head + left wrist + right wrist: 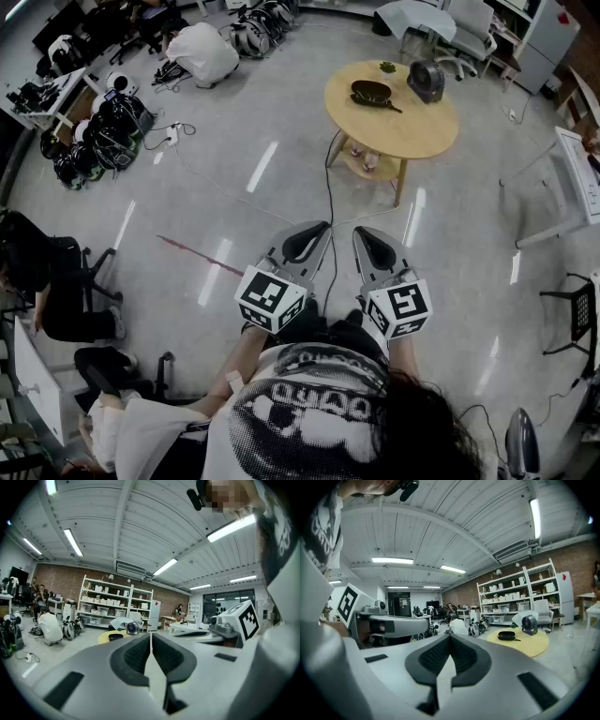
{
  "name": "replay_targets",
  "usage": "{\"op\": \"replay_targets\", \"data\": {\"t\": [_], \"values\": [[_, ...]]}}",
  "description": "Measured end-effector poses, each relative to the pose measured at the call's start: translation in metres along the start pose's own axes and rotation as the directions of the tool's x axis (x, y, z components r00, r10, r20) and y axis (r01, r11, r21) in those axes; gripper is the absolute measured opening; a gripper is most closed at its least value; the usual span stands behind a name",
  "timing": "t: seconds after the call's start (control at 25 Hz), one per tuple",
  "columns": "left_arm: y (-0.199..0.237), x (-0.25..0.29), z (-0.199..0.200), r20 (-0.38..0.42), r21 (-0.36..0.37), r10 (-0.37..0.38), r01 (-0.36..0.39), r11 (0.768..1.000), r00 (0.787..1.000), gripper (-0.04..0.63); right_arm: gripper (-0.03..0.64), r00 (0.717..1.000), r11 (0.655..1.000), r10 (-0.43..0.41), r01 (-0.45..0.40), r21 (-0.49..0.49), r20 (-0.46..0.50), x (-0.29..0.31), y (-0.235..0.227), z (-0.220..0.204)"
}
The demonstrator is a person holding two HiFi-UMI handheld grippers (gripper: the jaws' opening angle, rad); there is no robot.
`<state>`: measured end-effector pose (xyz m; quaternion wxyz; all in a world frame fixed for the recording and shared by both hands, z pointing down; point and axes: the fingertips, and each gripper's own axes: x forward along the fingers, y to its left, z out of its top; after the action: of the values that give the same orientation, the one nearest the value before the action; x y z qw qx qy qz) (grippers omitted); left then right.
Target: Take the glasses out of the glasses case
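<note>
Left tongs (306, 242) and right tongs (375, 247) are held shut, empty: the table (412, 131) well ahead is not yet reached.

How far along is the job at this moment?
Nothing looks done yet. In hand: nothing. The left gripper and the right gripper are held close to the person's body, jaws together and empty. The round table ahead shows a black pan and a small fan; I cannot make out a glasses case. Left to do: find the case, open it, and lift the glasses out.
</note>
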<state>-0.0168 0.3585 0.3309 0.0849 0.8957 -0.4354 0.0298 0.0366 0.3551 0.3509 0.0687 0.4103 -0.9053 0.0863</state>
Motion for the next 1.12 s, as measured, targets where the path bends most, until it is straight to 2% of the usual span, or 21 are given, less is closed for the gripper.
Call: {"op": "replay_targets", "data": {"t": [0.68,1.12], "values": [[0.046,-0.024,-0.015,-0.031,0.004,-0.050,0.050,0.999,0.998,0.021,-0.002,1.000,1.000,-0.023,0.023,0.014,-0.005,0.046,0.034,-0.009],[0.070,0.005,-0.032,-0.062,-0.028,-0.094,0.092,0.995,0.994,0.021,-0.002,0.995,0.996,-0.089,0.090,0.024,-0.049,0.065,0.002,-0.026]]}}
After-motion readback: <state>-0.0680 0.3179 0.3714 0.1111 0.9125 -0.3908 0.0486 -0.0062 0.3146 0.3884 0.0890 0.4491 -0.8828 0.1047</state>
